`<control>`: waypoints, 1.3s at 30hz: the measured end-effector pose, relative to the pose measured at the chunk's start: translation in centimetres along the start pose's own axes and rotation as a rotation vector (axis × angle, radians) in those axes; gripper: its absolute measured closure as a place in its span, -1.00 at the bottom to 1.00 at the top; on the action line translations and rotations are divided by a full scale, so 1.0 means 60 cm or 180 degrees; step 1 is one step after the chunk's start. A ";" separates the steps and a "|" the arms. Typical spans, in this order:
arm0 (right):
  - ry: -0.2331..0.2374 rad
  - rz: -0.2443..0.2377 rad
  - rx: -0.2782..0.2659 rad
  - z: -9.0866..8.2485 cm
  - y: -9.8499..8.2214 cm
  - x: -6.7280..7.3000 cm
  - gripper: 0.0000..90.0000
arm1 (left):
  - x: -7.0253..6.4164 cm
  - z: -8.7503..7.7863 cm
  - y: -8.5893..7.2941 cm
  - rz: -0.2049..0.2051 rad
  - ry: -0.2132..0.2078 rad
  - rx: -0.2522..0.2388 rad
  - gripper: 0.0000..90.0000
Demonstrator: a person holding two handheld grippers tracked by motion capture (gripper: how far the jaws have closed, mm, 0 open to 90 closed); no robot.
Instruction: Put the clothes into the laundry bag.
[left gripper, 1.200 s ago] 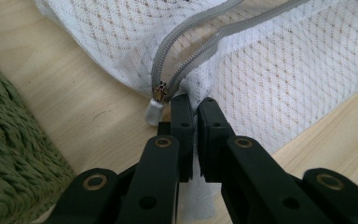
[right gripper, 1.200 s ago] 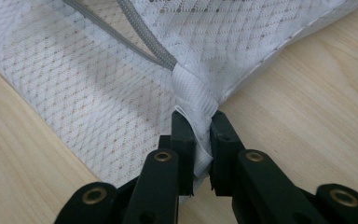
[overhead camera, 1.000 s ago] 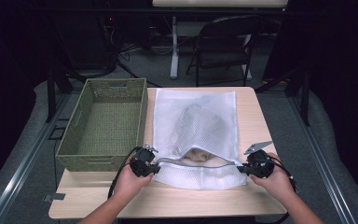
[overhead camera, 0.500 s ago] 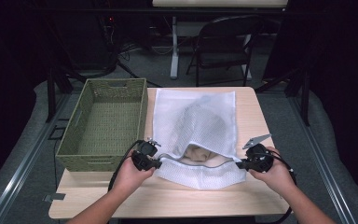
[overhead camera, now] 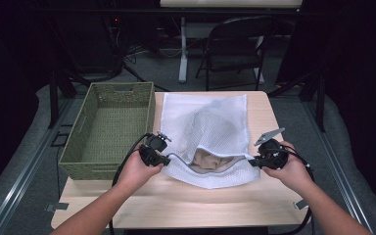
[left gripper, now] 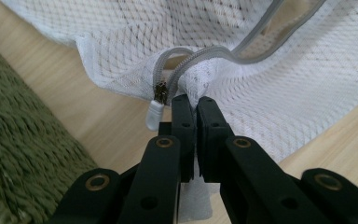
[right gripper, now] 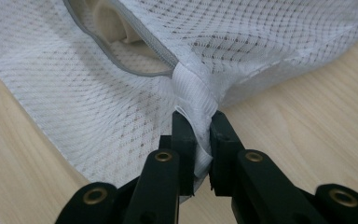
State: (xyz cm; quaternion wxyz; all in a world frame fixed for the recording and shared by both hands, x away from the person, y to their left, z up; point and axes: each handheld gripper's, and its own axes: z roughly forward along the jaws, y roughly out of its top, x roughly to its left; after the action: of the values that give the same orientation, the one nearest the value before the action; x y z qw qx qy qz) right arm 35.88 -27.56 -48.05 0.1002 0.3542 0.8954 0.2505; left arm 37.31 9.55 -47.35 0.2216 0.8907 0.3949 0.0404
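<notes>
Between the left gripper jaws sits the mesh bag's zipper end, clenched; the right gripper pinches the opposite end tab. Held apart above the tabletop, they likely keep the mouth open beside the basket.

Both forearms are bare, with no sleeves in sight. The left gripper is black, a small knobbed block on top and a black cable looping from it. The right gripper is black too, topped by a grey three-cornered plate and trailing a black cable. Each has two flat black jaws on linked bars pinned with brass-ringed rivets.
</notes>
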 end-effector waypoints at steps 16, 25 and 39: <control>0.0028 -0.0061 0.0064 0.016 0.038 -0.012 0.84 | 0.019 0.010 0.046 -0.0011 -0.0089 0.0074 0.94; 0.0011 -0.0109 0.0156 0.023 0.065 -0.019 0.84 | 0.029 0.011 0.060 -0.0015 -0.0081 0.0170 0.94; 0.0012 -0.0070 0.0284 0.009 0.100 -0.034 0.84 | 0.042 -0.005 0.083 -0.0010 -0.0009 0.0299 0.94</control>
State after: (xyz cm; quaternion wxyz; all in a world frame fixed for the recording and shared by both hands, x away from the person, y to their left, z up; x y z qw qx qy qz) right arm 41.06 -25.02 -45.39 0.0854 0.3481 0.9097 0.2099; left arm 42.39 8.54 -45.22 0.1802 0.8995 0.3974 0.0201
